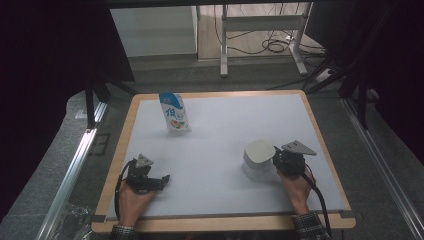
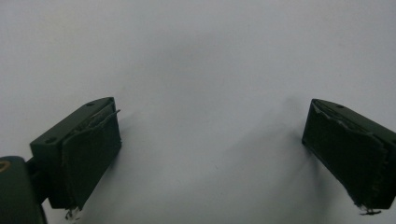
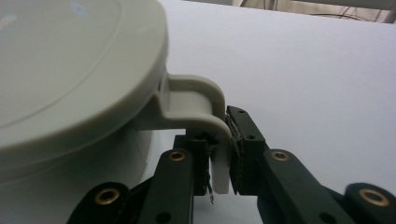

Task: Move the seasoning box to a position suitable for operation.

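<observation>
The right gripper point(image 3: 223, 158) has its black jaws clamped on the curved handle point(image 3: 198, 100) of a smooth white lidded container point(image 1: 259, 159), which sits at the near right of the matte white table point(image 1: 225, 130). The left gripper point(image 2: 210, 154) rests at the near left, jaws wide apart over bare surface. A blue-and-white printed pouch point(image 1: 174, 113) stands well apart at the far left.

Smooth matt plastic container point(image 1: 259, 159), glossy pouch point(image 1: 174, 113)
</observation>
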Available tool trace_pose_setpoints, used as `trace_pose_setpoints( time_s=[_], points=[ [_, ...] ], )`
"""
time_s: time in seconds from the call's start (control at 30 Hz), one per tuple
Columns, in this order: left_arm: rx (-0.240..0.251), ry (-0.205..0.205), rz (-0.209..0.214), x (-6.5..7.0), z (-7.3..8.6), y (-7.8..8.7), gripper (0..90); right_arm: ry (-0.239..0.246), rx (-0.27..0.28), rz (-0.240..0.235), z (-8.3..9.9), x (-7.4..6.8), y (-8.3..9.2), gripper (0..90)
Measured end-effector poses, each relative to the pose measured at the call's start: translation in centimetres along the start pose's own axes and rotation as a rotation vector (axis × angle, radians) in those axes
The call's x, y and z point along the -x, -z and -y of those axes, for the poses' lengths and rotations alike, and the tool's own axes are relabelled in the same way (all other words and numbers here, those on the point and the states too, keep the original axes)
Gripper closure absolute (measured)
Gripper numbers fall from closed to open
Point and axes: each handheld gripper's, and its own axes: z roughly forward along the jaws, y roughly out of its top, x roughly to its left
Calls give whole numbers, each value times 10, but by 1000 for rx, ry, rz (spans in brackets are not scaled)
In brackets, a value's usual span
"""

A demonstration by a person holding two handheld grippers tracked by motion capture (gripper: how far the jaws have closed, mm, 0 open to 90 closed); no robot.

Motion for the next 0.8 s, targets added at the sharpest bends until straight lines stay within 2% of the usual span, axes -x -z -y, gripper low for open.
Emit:
trace_pose_setpoints(
  time_s=[0.1,0.27,0.4,0.5,0.63,0.8],
  points=[
    [0,0,0,0,0,0,40,-9,-20,-27,0,2,0,733],
    [0,0,0,0,0,0,40,9,-51,-35,1,3,6,645],
    [0,0,0,0,0,0,40,1,-47,-68,-1,8,15,638],
    [0,0,0,0,0,0,40,-25,-42,-111,-3,13,22,648],
    [0,0,0,0,0,0,40,-39,-44,-162,-6,17,31,718],
    [0,0,0,0,0,0,40,-35,-39,-186,-10,19,40,796]
  ],
)
